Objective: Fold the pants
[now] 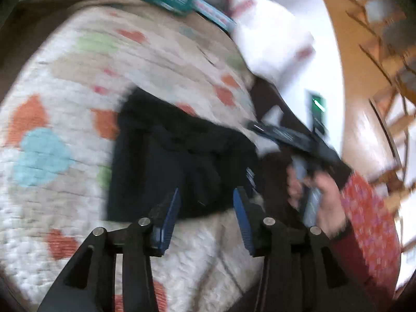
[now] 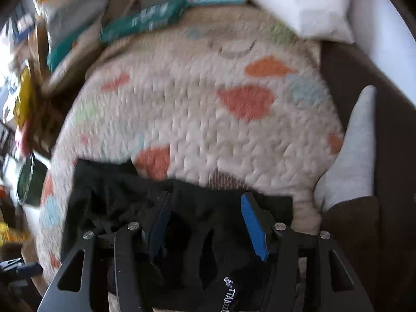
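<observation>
A cream quilt [image 2: 197, 119] with coloured patches covers the bed; the black pants [image 1: 166, 166] lie bunched on it. The left gripper [image 1: 205, 209] hangs above them, jaws parted and empty; the right gripper [image 2: 205, 223] likewise stands apart, clasping nothing.

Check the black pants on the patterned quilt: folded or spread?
Folded, roughly. The black pants lie as a compact doubled block on the patterned quilt, no legs stretched out; blur hides the layers.

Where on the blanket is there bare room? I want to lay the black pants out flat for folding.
Free: the wide stretch of patterned blanket beyond the black pants, up to the teal packages and white pillow. Crowded: the left edge, piled with bags, and the right edge by the grey sock.
</observation>
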`<state>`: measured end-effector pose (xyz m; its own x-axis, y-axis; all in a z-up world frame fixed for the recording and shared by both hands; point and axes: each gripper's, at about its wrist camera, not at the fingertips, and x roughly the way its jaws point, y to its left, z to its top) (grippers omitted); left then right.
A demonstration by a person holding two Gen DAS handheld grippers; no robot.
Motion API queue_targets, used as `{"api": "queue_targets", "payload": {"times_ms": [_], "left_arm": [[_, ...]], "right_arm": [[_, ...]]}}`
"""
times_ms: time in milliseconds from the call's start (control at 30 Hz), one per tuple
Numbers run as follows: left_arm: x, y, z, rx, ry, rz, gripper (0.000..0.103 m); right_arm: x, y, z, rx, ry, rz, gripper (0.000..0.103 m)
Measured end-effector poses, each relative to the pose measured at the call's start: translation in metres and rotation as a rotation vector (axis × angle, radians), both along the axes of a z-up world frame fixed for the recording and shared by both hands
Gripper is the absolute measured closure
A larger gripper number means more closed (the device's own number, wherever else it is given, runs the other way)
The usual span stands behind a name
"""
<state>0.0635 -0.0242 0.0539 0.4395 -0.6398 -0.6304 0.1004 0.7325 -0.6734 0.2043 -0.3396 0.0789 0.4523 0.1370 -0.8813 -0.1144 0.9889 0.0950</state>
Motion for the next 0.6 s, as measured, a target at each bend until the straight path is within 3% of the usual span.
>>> {"api": "queue_targets", "payload": {"times_ms": [133, 233, 300, 367, 433, 500, 600], "left_arm": [[0.014, 0.021, -0.017, 0.036, 0.049, 0.128, 0.060], [0.025, 0.002, -0.038, 0.141, 0.072, 0.128, 0.061], [0.034, -0.016, -0.057, 0.190, 0.105, 0.107, 0.061], [0.031, -0.025, -0.070, 0.233, 0.114, 0.096, 0.061], [0.025, -0.032, -0.079, 0.270, 0.100, 0.069, 0.061], [0.019, -0.035, -0.080, 0.286, 0.063, 0.046, 0.061], [0.020, -0.033, -0.083, 0.247, 0.042, 0.028, 0.060]], "right_arm": [[-0.016, 0.034, 0.018, 0.236, -0.021, 0.132, 0.043], [-0.028, 0.069, 0.008, 0.369, 0.039, 0.249, 0.046], [-0.030, 0.090, -0.013, 0.401, 0.119, 0.291, 0.047], [-0.027, 0.098, -0.035, 0.355, 0.183, 0.287, 0.047], [-0.023, 0.094, -0.058, 0.227, 0.230, 0.229, 0.050], [-0.020, 0.083, -0.066, 0.075, 0.215, 0.169, 0.052], [-0.018, 0.080, -0.052, 0.029, 0.156, 0.145, 0.052]]}}
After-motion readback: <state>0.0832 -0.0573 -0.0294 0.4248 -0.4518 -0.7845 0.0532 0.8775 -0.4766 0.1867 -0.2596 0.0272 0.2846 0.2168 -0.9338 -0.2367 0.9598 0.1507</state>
